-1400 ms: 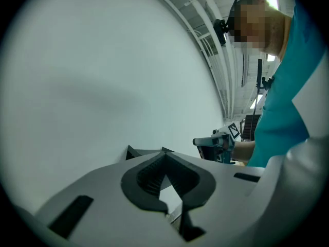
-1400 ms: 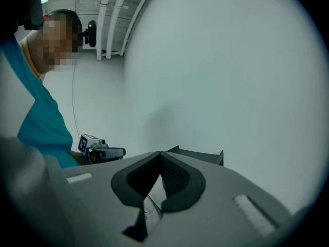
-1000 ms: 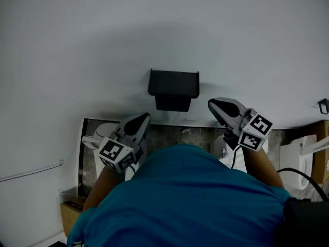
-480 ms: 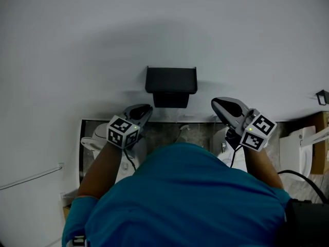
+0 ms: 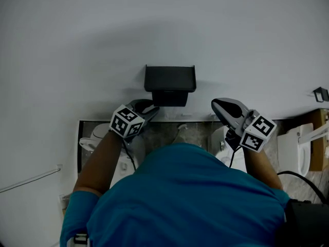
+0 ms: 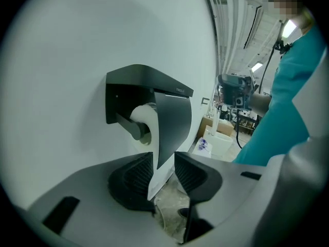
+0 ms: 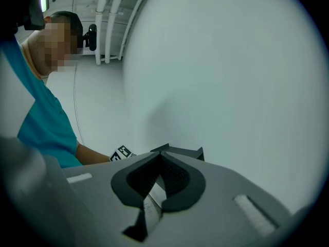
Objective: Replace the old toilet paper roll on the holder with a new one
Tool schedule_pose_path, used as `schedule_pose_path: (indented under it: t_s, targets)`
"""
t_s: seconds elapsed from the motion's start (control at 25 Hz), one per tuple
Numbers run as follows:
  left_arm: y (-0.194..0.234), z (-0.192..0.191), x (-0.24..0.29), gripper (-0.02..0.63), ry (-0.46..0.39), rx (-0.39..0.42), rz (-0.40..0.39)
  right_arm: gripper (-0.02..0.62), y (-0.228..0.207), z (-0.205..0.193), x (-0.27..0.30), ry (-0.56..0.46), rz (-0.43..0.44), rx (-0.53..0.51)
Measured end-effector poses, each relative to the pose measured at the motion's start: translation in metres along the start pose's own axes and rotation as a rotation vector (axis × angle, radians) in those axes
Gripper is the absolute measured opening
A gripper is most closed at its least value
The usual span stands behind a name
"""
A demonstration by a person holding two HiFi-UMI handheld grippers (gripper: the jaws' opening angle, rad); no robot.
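A black toilet paper holder hangs on the white wall. The left gripper view shows this holder from the side, with a white roll on its spindle behind a black cover flap. A paper tail hangs below the flap. My left gripper is just under the holder's left corner. Its jaws have just been opening, and they stand open around the flap's tip and the tail without pressing either. My right gripper waits right of the holder, shut and empty.
A strip of dark marbled floor runs along the foot of the wall. White fixtures and a cardboard box stand at the right. A thin rod sticks out low on the left wall, and a small hook at the right.
My left gripper has moved from lower left in to the holder's lower left corner and tipped downward. The right gripper has stayed where it was.
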State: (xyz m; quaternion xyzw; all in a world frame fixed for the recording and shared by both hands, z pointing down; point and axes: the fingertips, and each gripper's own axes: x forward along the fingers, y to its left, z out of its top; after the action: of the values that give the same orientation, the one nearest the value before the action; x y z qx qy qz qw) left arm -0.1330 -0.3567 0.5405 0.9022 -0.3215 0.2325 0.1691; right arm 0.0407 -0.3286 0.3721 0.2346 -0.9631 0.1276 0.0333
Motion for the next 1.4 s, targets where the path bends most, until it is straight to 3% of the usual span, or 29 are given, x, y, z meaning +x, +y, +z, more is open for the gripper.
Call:
schedule_pose_path:
  t_s: [0.2, 0.44, 1.04, 1.4]
  targets:
    - [-0.001, -0.004, 0.003, 0.112, 0.028, 0.008, 0.001, 0.003, -0.001, -0.001, -0.002, 0.003, -0.006, 0.007]
    - [-0.004, -0.006, -0.003, 0.043, 0.031, -0.002, -0.001, 0.003, -0.001, -0.002, -0.002, -0.001, -0.001, 0.006]
    - [-0.048, 0.011, -0.045, 0.044, 0.018, -0.080, -0.189, 0.003, 0.003, 0.001, -0.001, -0.018, 0.025, 0.005]
    - [-0.050, 0.013, -0.050, 0.046, 0.048, -0.101, -0.193, 0.003, -0.003, -0.001, -0.003, -0.022, 0.015, 0.008]
